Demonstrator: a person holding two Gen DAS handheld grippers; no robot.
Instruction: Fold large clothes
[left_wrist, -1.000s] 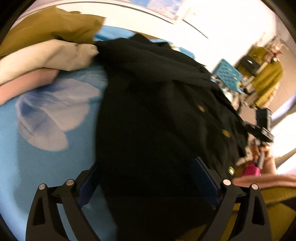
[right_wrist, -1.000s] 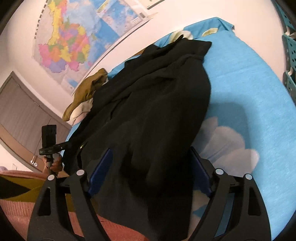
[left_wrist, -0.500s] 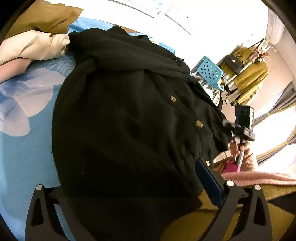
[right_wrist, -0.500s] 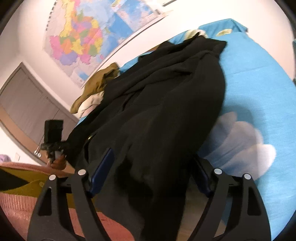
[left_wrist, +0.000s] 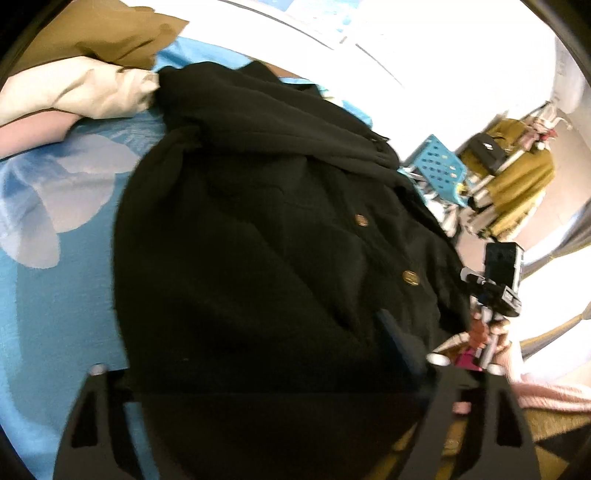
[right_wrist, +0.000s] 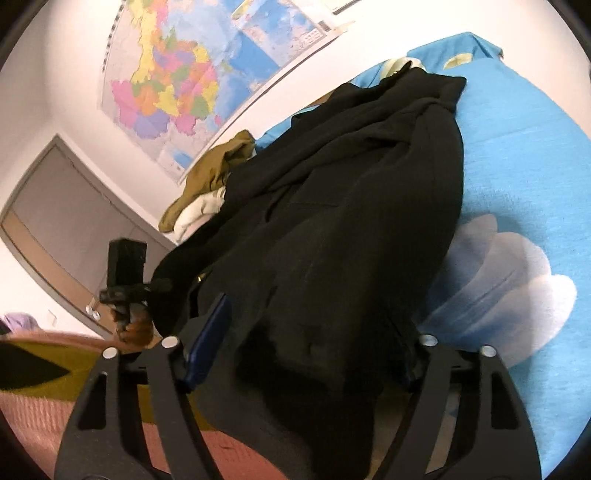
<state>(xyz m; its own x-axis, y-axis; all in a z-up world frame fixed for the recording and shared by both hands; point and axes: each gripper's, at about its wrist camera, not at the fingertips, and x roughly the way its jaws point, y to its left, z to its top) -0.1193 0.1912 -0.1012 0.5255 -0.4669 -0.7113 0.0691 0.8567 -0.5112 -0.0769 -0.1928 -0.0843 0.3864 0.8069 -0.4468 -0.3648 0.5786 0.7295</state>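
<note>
A large black coat (left_wrist: 258, 240) with gold buttons lies lengthwise on the blue bed sheet (left_wrist: 55, 295). My left gripper (left_wrist: 255, 343) straddles its near hem. The jaws are closing, the fabric is between them and it covers the left finger. In the right wrist view the same coat (right_wrist: 351, 221) is bunched between the fingers of my right gripper (right_wrist: 314, 325), whose jaws are also closing. Its left blue pad (right_wrist: 207, 343) stands just beside the cloth, and the right pad is hidden under it. Each view shows the other hand-held unit at the coat's edge.
Olive (left_wrist: 92, 37), cream (left_wrist: 81, 92) and pink (left_wrist: 29, 136) garments are piled at the sheet's far left. A blue plastic basket (left_wrist: 443, 170) and a rack with an olive garment (left_wrist: 517, 192) stand beyond the bed. A wall map (right_wrist: 184, 74) and a grey door (right_wrist: 55, 221) are behind.
The coat's hem has come in between the left fingers and now hides the left one. Both pairs of jaws stand narrower than before. The right view has tilted slightly.
</note>
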